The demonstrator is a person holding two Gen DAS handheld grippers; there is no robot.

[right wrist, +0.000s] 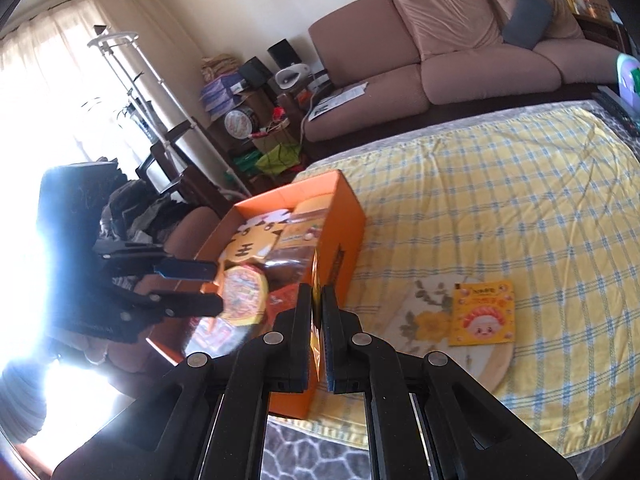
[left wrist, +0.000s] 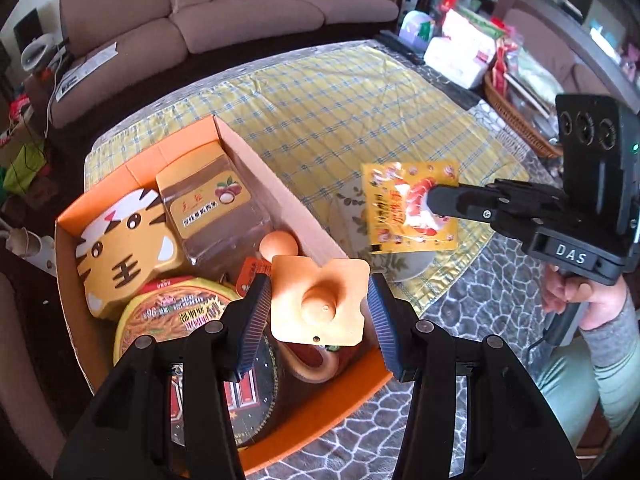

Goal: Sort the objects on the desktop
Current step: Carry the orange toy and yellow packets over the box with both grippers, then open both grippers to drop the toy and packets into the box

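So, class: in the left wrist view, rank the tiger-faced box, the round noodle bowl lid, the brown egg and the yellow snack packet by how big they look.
1. Tiger-faced box.
2 and 3. Noodle bowl lid, partly hidden by the gripper, and yellow snack packet look alike; no ranking.
4. Brown egg, clearly smallest.

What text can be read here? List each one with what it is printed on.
"DAS": on the right gripper body.
"96": on the noodle bowl lid; other print there blurred.
Chinese print on the yellow packet, the jar label and the round tin: too blurred to read.
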